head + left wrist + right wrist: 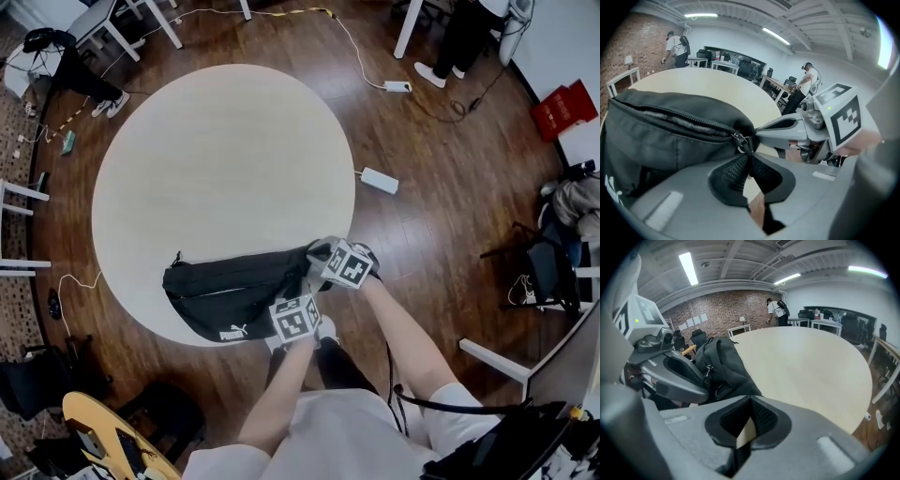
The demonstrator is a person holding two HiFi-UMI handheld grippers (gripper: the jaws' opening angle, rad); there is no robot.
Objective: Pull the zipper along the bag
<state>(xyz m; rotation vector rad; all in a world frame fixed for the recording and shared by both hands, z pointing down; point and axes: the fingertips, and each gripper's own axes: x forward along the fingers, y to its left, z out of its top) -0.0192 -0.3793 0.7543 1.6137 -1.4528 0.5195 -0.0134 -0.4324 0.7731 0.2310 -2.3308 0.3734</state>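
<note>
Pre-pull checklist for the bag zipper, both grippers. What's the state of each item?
1. Grip: left gripper shut on zipper pull: ok.
2. Anchor: right gripper holding bag end: cannot tell; jaws are together at the fabric edge.
3. Support: bag resting on table: ok, near its edge.
4. Path: zipper track has nothing lying on it: ok.
5. Clearance between the two grippers: cannot tell; they sit very close.

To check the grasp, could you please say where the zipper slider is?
In the left gripper view the metal zipper slider sits mid-frame at the black fabric bag's right end, at the left gripper's closed tips.
</note>
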